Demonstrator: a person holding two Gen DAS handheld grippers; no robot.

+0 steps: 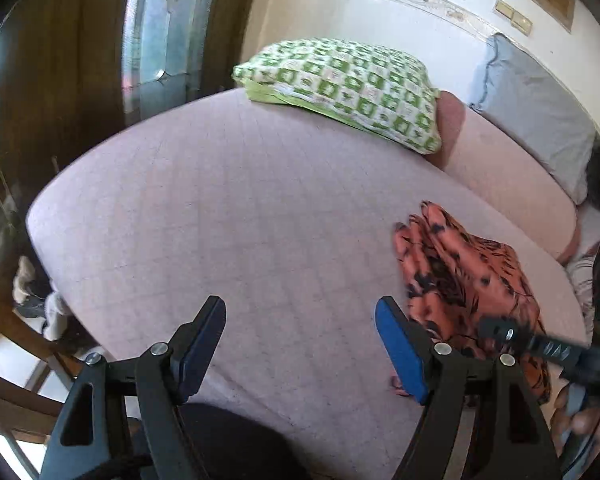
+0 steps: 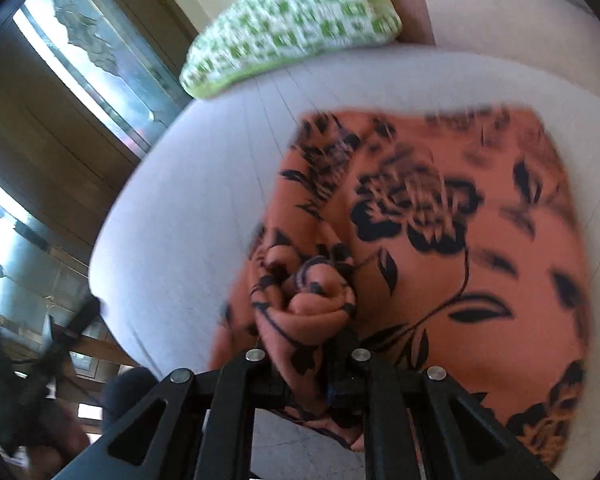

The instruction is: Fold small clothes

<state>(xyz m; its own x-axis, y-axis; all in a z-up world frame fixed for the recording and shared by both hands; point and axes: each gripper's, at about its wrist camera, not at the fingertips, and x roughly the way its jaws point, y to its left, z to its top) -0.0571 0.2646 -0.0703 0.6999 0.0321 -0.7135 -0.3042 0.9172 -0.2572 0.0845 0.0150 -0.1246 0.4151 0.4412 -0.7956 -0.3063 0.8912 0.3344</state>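
Note:
An orange garment with a black flower print [image 1: 464,276] lies bunched at the right of the pale pink bed [image 1: 228,208]. My left gripper [image 1: 300,344] is open and empty above the bed, just left of the garment. My right gripper [image 2: 304,320] is shut on a bunched fold of the garment [image 2: 440,240]; its fingertips are hidden in the cloth. The rest of the garment spreads out to the right on the bed [image 2: 204,168]. The right gripper also shows at the right edge of the left wrist view [image 1: 500,332].
A green and white checked pillow [image 1: 348,84] lies at the far side of the bed, also in the right wrist view [image 2: 296,20]. A grey pillow [image 1: 536,112] leans on the wall at the right. A wooden door and window [image 1: 156,28] stand left.

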